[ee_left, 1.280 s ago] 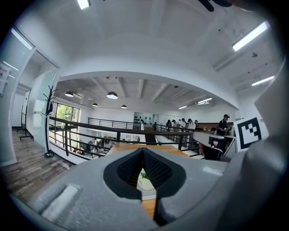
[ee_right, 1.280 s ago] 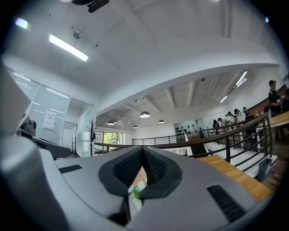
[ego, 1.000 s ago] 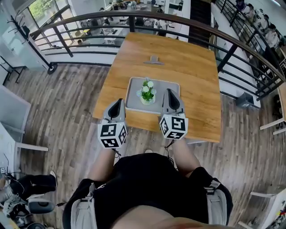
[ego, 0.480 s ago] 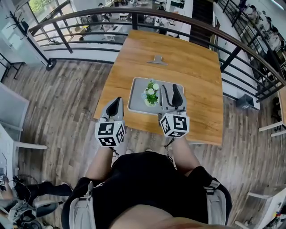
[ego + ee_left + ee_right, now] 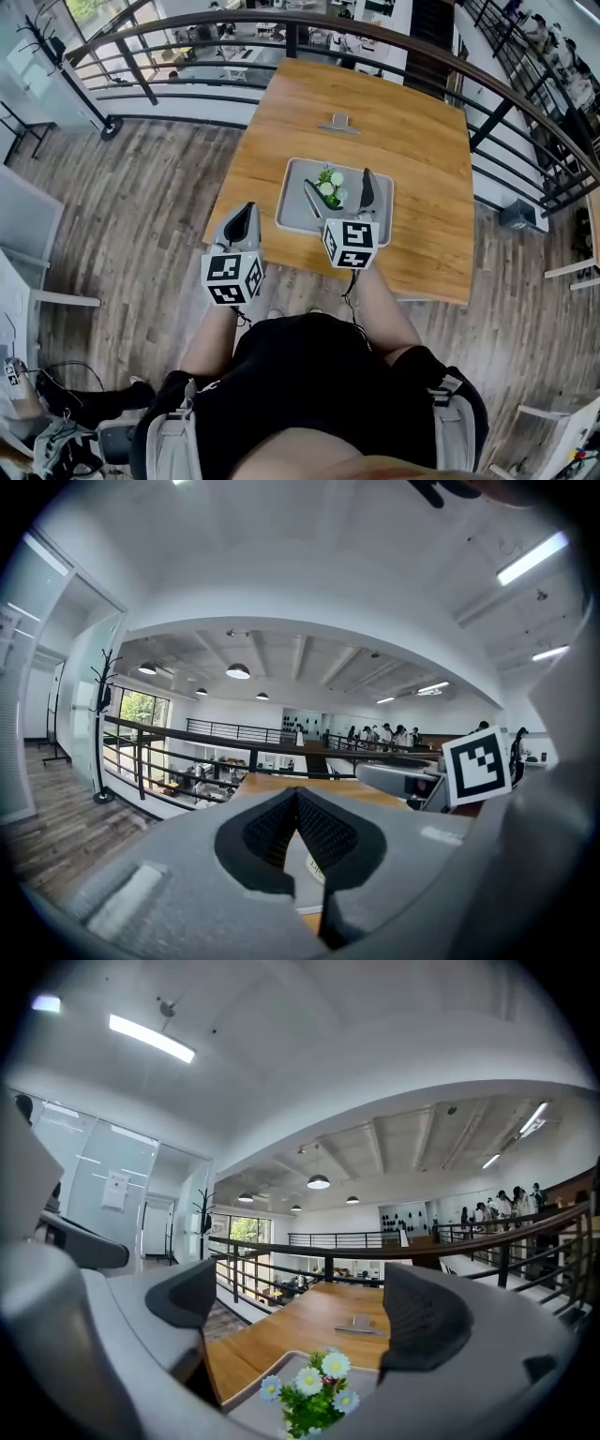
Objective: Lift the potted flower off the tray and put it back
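Flower: potted flower upright on the tray, centre of the head view, on the wooden counter.
Right gripper: fingers spread wide to either side of the flower, pressing on nothing; blooms low in centre of the right gripper view, pot itself below the frame edge.
Left gripper: fingers clenched together, empty, at the counter's near edge, lower left of the tray.
Stage: judged as approach for the lift, grasp not yet made.
Risk: closing at bloom height would crush stems and give no hold; lower aim at the pot needed.
Risk: off-centre closing would shove or tip the pot on the tray.
Change from earlier frame: right fingers, then shut beside the flower, have just been opening and now straddle it; left gripper much as before.
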The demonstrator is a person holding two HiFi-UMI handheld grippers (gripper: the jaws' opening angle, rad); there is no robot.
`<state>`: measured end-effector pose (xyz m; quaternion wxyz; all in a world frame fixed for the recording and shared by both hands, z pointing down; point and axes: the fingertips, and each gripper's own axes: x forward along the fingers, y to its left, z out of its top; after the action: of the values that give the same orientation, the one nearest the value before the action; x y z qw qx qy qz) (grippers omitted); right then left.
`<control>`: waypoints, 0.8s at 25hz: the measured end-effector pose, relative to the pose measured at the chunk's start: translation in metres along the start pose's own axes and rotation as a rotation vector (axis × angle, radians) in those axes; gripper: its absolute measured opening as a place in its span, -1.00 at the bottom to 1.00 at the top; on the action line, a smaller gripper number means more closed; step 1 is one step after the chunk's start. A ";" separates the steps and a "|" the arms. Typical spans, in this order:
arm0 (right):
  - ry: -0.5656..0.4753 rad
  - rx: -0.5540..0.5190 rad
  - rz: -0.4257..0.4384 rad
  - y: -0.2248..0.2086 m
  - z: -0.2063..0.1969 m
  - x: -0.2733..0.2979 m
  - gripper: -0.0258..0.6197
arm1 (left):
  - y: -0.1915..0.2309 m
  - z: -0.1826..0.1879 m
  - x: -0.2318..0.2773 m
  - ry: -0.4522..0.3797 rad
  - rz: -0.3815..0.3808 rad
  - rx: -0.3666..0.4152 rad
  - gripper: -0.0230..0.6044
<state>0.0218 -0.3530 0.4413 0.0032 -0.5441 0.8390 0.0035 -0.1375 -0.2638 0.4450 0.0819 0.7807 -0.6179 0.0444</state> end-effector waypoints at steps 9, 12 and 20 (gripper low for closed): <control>0.121 0.009 -0.053 -0.002 -0.056 0.006 0.81 | 0.013 -0.004 -0.014 0.009 0.028 -0.006 -0.88; 0.170 0.023 -0.064 -0.005 -0.081 0.003 0.81 | 0.013 -0.006 -0.018 0.014 0.033 -0.010 -0.88; 0.288 0.039 -0.081 -0.007 -0.141 -0.008 0.81 | 0.015 -0.012 -0.019 0.036 0.037 -0.011 -0.88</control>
<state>0.0311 -0.3503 0.5827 -0.1064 -0.5721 0.8082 -0.0912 -0.1560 -0.2465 0.4549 0.0964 0.7678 -0.6308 0.0565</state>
